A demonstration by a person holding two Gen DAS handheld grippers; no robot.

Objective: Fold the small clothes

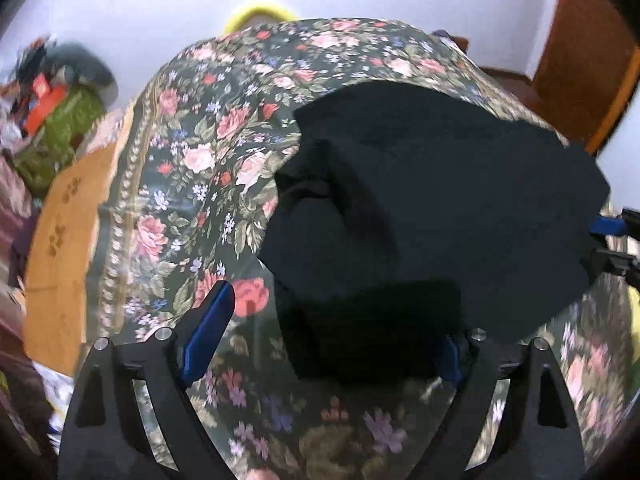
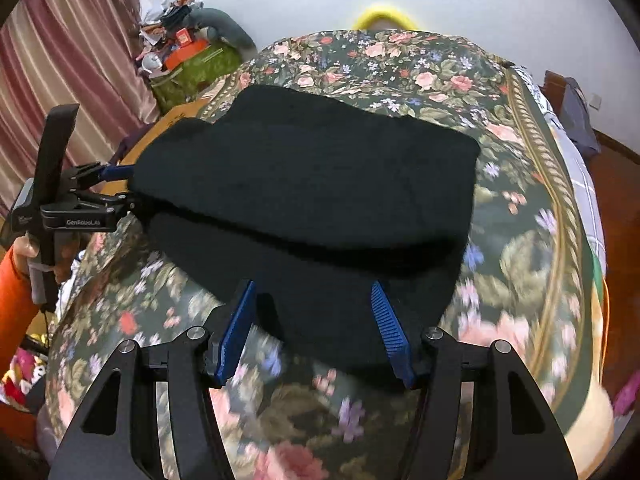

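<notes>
Left wrist view first. Shows the black garment [image 1: 440, 184] spread on the floral bedspread [image 1: 192, 168], with a darker doubled flap at the near edge of the garment. Shows the left tool [image 1: 336, 316] wide open, one finger outside the near-left side of the garment, the other half hidden under its near hem.

Right wrist view next. Shows the right tool [image 2: 313, 286] wide as well, both blue pads set astride the near hem, pinching nothing. Shows one layer of the garment lying over another (so probably one fold made already).

Judged as the step of taking hold for the next fold. Calls for closing both tools on the hem, then lifting together and carrying it across the garment evenly.
</notes>
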